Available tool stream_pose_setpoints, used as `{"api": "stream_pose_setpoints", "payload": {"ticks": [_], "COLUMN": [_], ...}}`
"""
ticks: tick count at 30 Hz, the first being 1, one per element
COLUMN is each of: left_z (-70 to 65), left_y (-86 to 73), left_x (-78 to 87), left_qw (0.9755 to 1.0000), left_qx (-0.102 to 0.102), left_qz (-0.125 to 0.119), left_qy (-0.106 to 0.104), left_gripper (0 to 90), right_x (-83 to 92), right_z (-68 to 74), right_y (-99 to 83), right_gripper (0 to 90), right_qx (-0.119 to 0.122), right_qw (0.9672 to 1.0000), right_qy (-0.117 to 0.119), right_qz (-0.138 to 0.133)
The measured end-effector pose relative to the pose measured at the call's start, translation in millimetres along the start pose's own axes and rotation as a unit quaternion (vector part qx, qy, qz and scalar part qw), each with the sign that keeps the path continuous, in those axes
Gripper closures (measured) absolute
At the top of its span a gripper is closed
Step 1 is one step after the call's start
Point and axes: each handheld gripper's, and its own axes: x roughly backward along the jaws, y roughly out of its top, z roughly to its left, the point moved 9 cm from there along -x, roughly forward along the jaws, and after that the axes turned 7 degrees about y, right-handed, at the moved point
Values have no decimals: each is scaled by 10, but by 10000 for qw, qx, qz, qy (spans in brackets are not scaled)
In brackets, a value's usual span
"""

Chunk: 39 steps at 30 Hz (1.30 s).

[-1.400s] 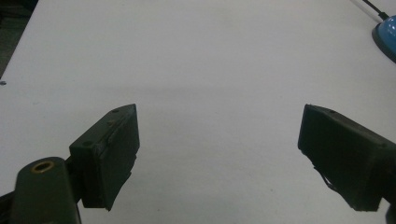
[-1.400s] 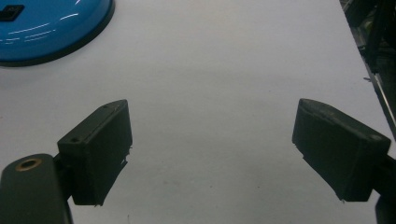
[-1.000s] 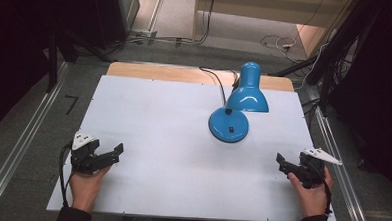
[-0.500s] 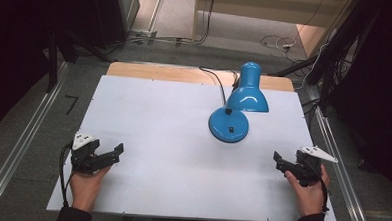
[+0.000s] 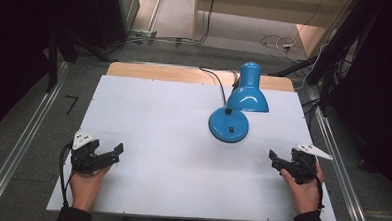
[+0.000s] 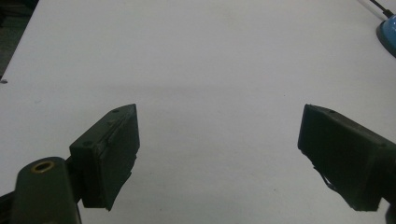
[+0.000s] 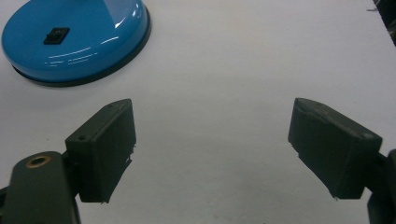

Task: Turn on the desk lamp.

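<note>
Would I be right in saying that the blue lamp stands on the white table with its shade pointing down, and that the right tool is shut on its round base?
Not quite. The right tool is open and holds nothing: in the right gripper view its jaws stand wide apart, short of the lamp base. The blue lamp does stand on the white table, shade down.

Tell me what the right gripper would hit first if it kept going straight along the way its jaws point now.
Probably nothing soon. The right gripper is open, and bare white table lies ahead between its jaws. The blue lamp's round base sits off to the left of that line in the right gripper view, so it would likely pass beside it, though depth is uncertain.
</note>
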Motion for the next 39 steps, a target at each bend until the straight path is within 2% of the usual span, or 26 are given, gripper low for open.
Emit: {"api": "stream_pose_setpoints", "payload": {"ticks": [30,39], "left_z": [3,9], "left_y": [0,11], "left_x": [-4,2], "left_qw": [10000,10000], "left_qx": [-9,-18], "left_qz": [2,-35], "left_qy": [4,64], "left_gripper": [132,130], "right_x": [-170,-209], "right_z": [269,330], "right_y": [119,143], "right_gripper": [135,136], "right_qx": [118,146], "right_qw": [9997,9995], "right_qy": [217,272], "right_qz": [-15,-22]}}
